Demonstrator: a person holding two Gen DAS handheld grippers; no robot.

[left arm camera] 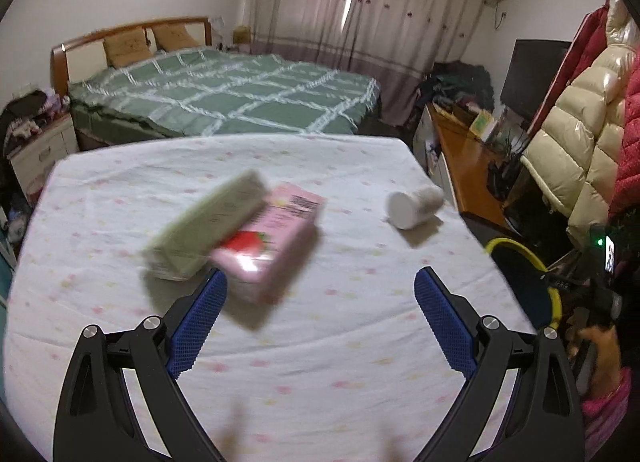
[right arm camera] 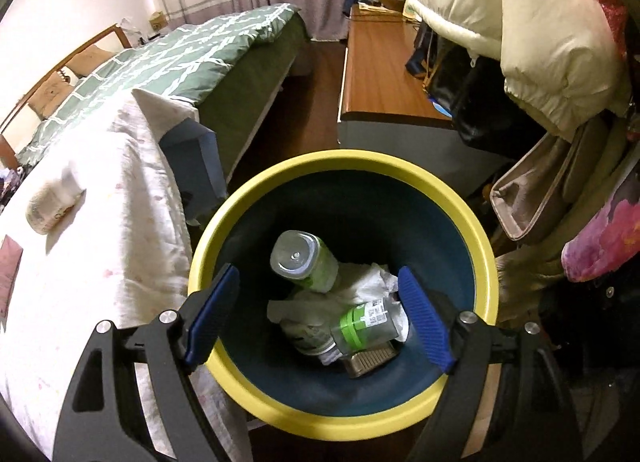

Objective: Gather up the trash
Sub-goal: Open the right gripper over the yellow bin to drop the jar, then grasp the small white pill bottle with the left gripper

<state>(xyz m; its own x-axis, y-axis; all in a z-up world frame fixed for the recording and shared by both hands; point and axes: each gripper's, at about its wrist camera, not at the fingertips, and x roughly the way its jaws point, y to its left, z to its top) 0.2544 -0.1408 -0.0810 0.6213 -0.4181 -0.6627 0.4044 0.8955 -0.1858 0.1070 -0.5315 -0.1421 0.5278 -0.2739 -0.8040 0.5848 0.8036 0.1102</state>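
In the left wrist view, a pink strawberry carton (left arm camera: 268, 250) leans on a pale green carton (left arm camera: 208, 230) on the white floral cloth of the table (left arm camera: 320, 362). A white cup (left arm camera: 414, 206) lies on its side at the far right. My left gripper (left arm camera: 320, 286) is open and empty, its left finger close to the pink carton. In the right wrist view, my right gripper (right arm camera: 318, 290) is open and empty above the yellow-rimmed blue bin (right arm camera: 476, 238), which holds two bottles (right arm camera: 306, 262) and crumpled tissue (right arm camera: 368, 282). The cup also shows in the right wrist view (right arm camera: 52, 202).
A bed with a green quilt (left arm camera: 224, 98) stands behind the table. A wooden cabinet (right arm camera: 384, 74) and piled jackets (right arm camera: 520, 30) are to the right of the bin. The bin rim shows at the table's right edge in the left wrist view (left arm camera: 556, 294).
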